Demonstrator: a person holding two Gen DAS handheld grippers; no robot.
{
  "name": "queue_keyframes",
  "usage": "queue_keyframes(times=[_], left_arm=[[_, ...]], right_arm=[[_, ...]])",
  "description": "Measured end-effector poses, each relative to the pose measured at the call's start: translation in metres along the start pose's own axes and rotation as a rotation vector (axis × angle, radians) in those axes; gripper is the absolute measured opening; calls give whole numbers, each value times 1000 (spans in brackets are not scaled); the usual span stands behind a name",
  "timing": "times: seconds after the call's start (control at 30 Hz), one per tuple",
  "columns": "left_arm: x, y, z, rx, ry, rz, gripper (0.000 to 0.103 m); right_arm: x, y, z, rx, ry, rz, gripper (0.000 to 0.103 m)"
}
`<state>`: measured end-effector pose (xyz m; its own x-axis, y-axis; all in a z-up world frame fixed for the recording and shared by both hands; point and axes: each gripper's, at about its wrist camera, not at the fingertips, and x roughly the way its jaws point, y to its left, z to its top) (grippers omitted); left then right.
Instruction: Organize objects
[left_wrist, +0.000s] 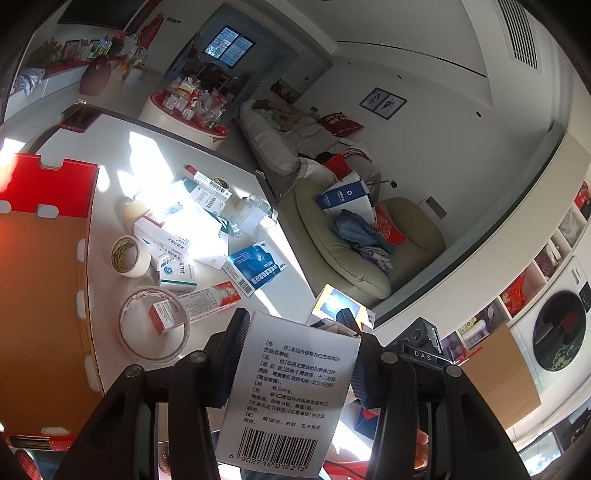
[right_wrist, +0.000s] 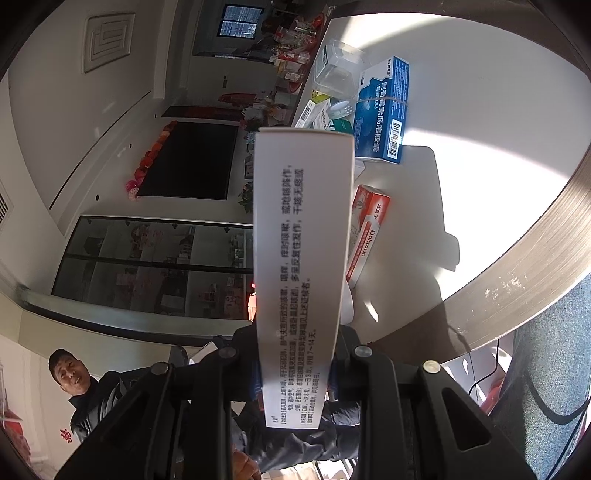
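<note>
Left gripper (left_wrist: 295, 354) fingers clamped on barcoded white box (left_wrist: 291, 391); right gripper (right_wrist: 295, 373) fingers clamped on long white carton (right_wrist: 301, 258); blue box (right_wrist: 382, 110) at 1 o'clock on surface (right_wrist: 498, 147).

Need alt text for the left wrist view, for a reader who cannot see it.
The left gripper clamps a white medicine box with printed text and a barcode, above a white table. Behind lie scattered medicine boxes, two tape rolls and a red-edged cardboard box.

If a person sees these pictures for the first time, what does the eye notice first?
Each gripper holds a white medicine box close to its camera: the left gripper clamps a barcoded box, the right gripper a long narrow box. Behind, boxes and tape rolls crowd the sunlit white table.
</note>
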<state>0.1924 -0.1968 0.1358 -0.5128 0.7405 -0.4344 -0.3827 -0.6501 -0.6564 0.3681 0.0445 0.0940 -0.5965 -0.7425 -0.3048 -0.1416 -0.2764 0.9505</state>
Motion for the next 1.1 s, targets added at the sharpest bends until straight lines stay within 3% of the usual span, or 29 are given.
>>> queue_keyframes(times=[1.1], left_arm=[[-8, 12, -2, -32, -6, 33, 52]], right_arm=[[5, -12, -12, 32, 43, -9, 26]])
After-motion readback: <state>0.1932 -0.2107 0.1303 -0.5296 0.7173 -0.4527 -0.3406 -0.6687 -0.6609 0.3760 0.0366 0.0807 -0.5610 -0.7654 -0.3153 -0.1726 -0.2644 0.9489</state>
